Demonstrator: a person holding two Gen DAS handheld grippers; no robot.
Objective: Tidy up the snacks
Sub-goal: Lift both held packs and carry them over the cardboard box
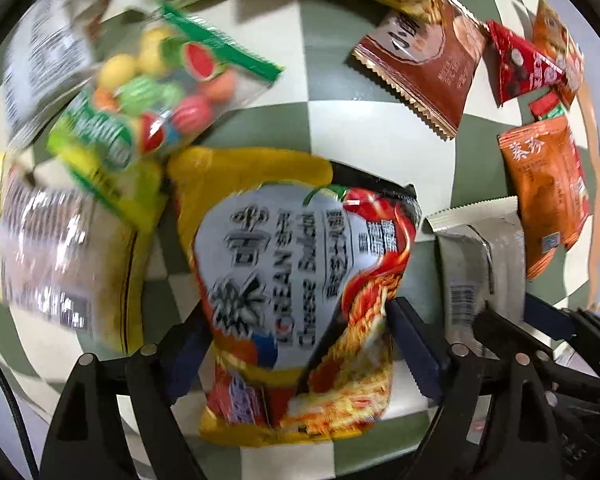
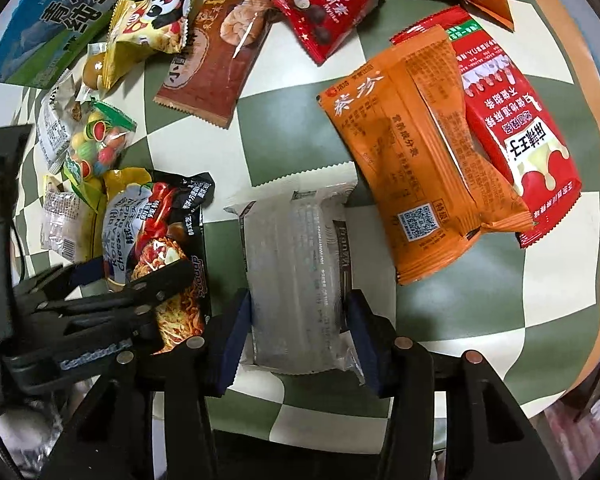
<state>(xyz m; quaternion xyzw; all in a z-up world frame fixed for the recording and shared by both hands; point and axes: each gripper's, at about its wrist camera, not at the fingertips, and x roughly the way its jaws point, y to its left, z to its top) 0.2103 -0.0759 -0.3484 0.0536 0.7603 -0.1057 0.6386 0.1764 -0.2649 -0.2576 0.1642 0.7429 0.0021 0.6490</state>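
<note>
The Korean cheese noodle packet [image 1: 300, 300] is clamped between the pads of the left gripper [image 1: 296, 344]; the silver wrapped snack [image 2: 300, 280] is pinched by the right gripper [image 2: 300, 320], both just above the checkered table [image 2: 284, 128]. Slippage is risked by the slick, puffy film, and a collision by the closeness of the two grippers.

Both fisheye views bend strongly toward dark, vignetted rims. Light is even and fairly bright, from overhead, with soft short shadows under the packets. The left wrist view is motion-blurred, worst on the candy bag [image 1: 148, 92] at left. The right wrist view is sharper; glare streaks the orange packet [image 2: 416, 152].
</note>
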